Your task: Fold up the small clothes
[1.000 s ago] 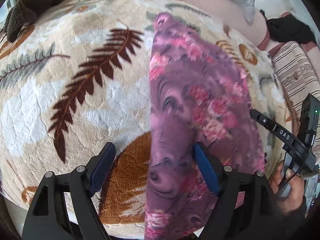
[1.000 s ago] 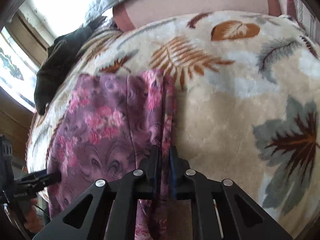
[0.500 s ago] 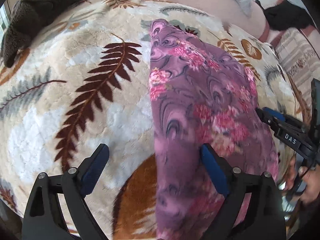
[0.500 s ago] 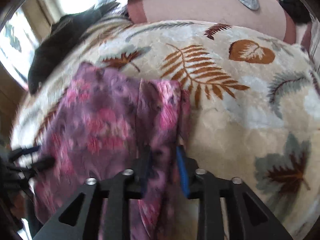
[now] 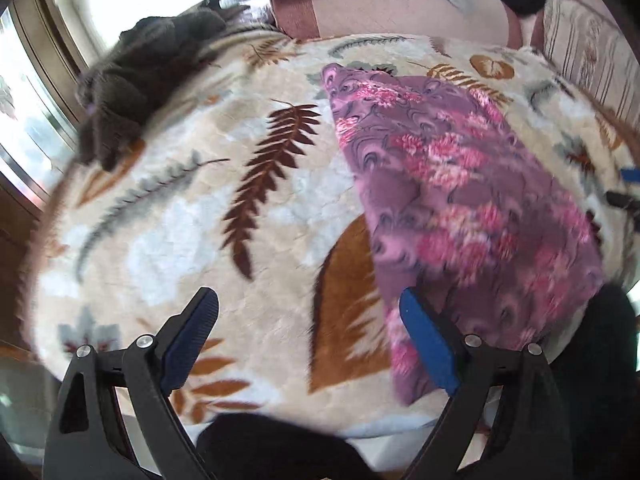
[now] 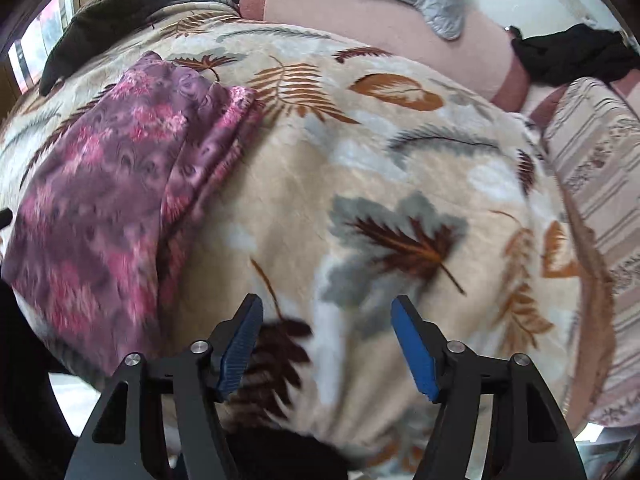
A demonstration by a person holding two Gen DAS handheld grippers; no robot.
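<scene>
One view only: striped cushion [image 6: 600,184].

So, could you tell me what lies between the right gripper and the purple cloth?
Only bare leaf-print blanket: in the right wrist view, the open right gripper sits apart from the cloth, with nothing else between them.

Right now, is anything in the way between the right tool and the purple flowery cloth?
Nothing visible is in the way. The right tool is open above the leaf-print blanket, and the purple flowery cloth lies to its left on that blanket, with only bare blanket between them.
</scene>
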